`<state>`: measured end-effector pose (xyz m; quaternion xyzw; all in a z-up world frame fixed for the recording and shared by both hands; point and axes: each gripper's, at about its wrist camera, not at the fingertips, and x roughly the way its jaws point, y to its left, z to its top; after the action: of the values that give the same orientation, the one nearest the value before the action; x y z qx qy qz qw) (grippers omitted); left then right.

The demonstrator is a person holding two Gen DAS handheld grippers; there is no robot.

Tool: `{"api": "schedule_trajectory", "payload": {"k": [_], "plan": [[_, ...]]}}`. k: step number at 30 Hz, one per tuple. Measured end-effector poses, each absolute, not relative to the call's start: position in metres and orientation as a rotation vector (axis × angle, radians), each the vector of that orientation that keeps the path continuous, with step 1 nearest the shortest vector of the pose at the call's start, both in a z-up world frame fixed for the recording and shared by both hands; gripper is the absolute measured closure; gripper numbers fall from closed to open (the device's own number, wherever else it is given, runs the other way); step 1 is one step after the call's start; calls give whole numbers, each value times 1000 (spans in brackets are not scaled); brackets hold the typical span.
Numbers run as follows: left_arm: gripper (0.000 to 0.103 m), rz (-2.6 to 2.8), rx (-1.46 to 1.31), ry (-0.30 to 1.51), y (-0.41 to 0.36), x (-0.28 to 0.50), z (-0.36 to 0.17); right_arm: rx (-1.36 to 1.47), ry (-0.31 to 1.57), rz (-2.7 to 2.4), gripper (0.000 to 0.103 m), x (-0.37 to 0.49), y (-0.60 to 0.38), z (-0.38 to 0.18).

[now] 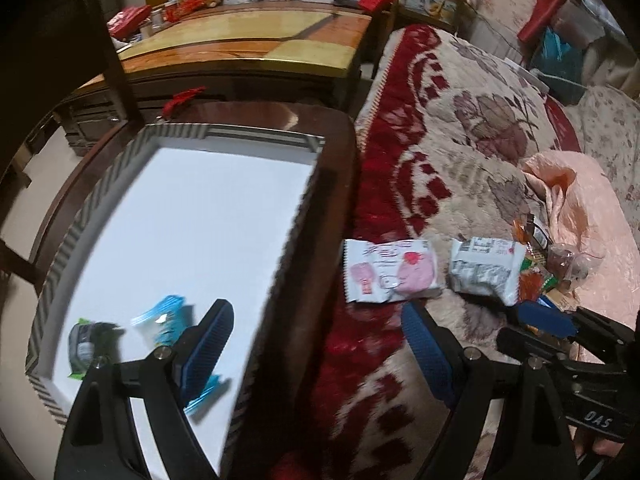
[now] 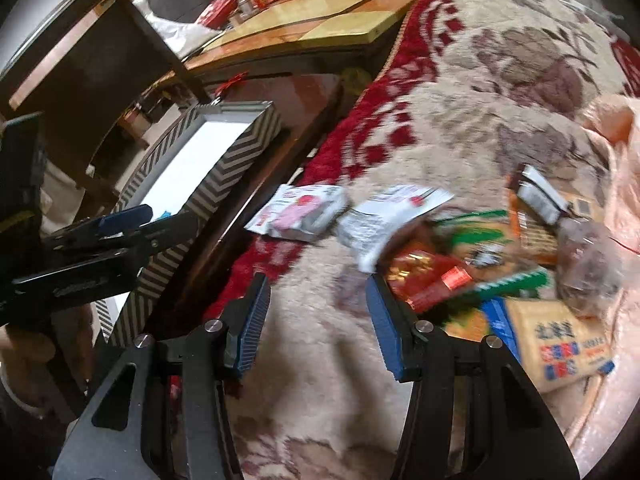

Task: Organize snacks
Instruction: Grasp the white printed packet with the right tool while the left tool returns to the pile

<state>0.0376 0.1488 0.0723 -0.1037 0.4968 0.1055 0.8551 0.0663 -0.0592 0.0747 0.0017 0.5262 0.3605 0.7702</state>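
Left gripper [image 1: 316, 340] spread wide, empty, straddling the tray [image 1: 296, 216] edge; right gripper [image 2: 316, 316] likewise agape (nothing held); snack pile [image 2: 480, 264] at two o'clock.

Blue packet [image 1: 164, 322] blurred, partly behind left claw [image 1: 316, 352]; print unreadable.

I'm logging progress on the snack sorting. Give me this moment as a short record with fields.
container: striped tray with white floor, on a dark wooden table
already in tray: green packet, blue packet
still on blanket: pink-and-white packet, white packet with its printed back up, mixed pile
left gripper: open, empty, over the tray's edge
right gripper: open, empty, above the blanket beside the pile
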Motion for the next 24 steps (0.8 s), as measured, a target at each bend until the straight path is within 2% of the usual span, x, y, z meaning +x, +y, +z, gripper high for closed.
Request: {"api": "schedule_trajectory", "payload": {"k": [3, 5, 6, 7, 12, 19, 24], "plan": [[16, 208, -223, 1052, 144, 44, 71, 12, 1138, 751, 53, 72, -75, 79], [16, 209, -224, 1056, 144, 45, 70, 16, 1123, 749, 47, 76, -80, 84], [16, 209, -227, 1060, 144, 46, 69, 8, 1110, 753, 38, 78, -80, 88], [16, 210, -230, 1064, 145, 46, 68, -7, 1098, 754, 37, 79, -79, 91], [16, 221, -243, 1073, 149, 43, 65, -248, 1083, 810, 37, 96, -41, 98], [16, 224, -247, 1082, 154, 44, 62, -654, 1109, 894, 37, 106, 8, 78], [16, 215, -248, 1094, 153, 51, 59, -710, 1198, 924, 37, 123, 17, 59]]}}
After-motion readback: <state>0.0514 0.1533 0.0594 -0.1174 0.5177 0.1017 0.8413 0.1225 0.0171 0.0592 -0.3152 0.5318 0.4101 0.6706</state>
